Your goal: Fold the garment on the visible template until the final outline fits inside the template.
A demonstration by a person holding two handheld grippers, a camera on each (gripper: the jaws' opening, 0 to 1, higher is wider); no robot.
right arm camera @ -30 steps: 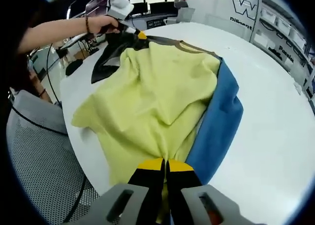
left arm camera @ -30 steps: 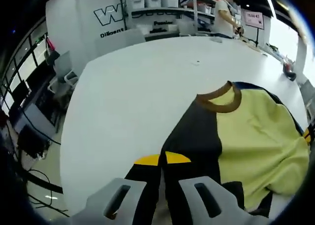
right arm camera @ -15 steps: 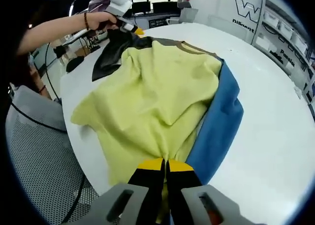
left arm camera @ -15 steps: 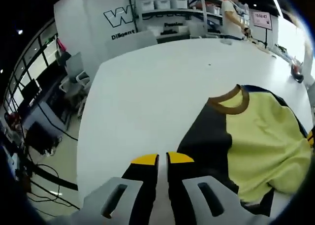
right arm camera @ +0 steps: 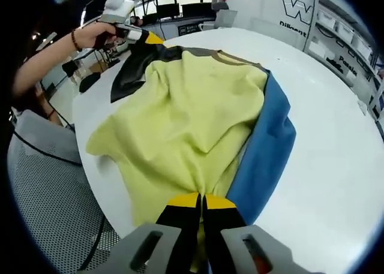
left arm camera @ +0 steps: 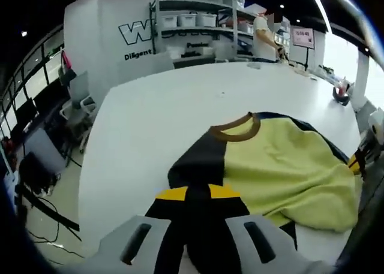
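Note:
The garment lies on the white table (left arm camera: 162,100), with a yellow body (left arm camera: 288,166), a brown collar (left arm camera: 235,130) and a black sleeve side (left arm camera: 198,160). My left gripper (left arm camera: 198,194) is shut on the black sleeve fabric bunched between its yellow tips. In the right gripper view the yellow body (right arm camera: 186,118) spreads ahead with a blue panel (right arm camera: 270,142) on its right. My right gripper (right arm camera: 201,201) is shut on the yellow hem near the table edge. The left gripper (right arm camera: 144,37), held by a hand, pulls the black sleeve (right arm camera: 135,67) out at the far left corner.
Shelves with bins (left arm camera: 198,19) and a standing person (left arm camera: 264,34) are beyond the table. Office chairs (left arm camera: 75,88) stand off its left side. A mesh chair (right arm camera: 48,196) sits close to the table edge by the right gripper. A small red object (left arm camera: 341,94) rests far right.
The left gripper has moved up and outward with the black sleeve, stretching it away from the yellow body. More black fabric sits between its tips. The right gripper has stayed put.

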